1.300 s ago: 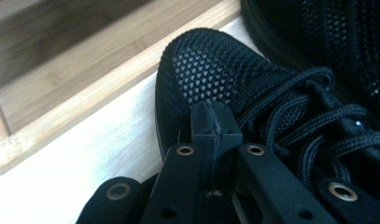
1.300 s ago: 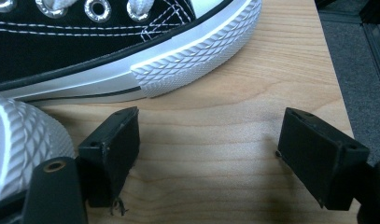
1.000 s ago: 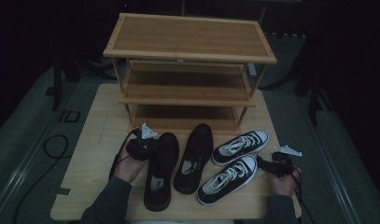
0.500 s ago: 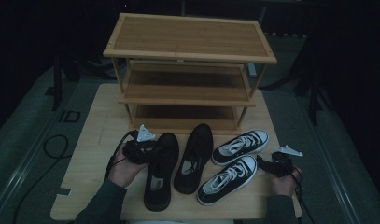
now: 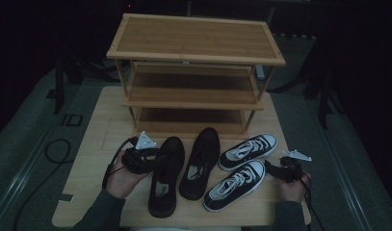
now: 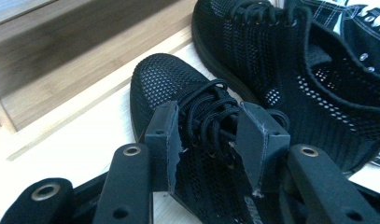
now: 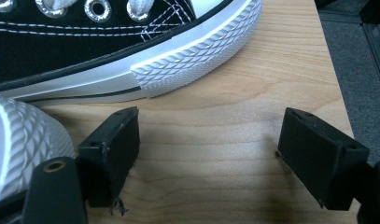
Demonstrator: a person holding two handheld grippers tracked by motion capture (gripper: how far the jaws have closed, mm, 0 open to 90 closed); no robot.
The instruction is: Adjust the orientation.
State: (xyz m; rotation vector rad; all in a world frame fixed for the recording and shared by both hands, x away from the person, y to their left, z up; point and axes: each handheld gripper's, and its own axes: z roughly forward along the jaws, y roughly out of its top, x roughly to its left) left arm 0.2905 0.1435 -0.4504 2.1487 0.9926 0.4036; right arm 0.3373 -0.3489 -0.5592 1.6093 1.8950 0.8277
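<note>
Left gripper (image 5: pixel 144 159), near the desk's (image 5: pixel 97 144) left edge, jaws pointing toward the left black mesh shoe (image 5: pixel 163 175). Left gripper view: jaws apart, straddling the laced top of that shoe (image 6: pixel 187 116); laces sit between the pads, a visible gap on each side, no press on the mesh. Jaws have just been opening, with the shoe's laced part between them. Shoe rests on the desk, toe toward the wooden shoe rack (image 5: pixel 193 82), heel toward the near edge.

Second black mesh shoe (image 5: pixel 201 161) lies just beside the first, on its right, toes close together; left gripper view shows it (image 6: pixel 290 70) close behind the first.

Right gripper (image 5: pixel 280 169), near the desk's right edge, held low by the hand (image 5: pixel 294 187). Right gripper view: jaws wide apart, bare wood (image 7: pixel 211 154) between them, holding nothing. Toe cap of a black-and-white sneaker (image 7: pixel 178 60) lies just ahead of the jaws; a second white toe cap (image 7: pixel 24 140) sits against the left jaw's outer side, contact not certain.

Two sneakers (image 5: pixel 237 185) side by side, right half of desk, toes toward the right edge.
</note>
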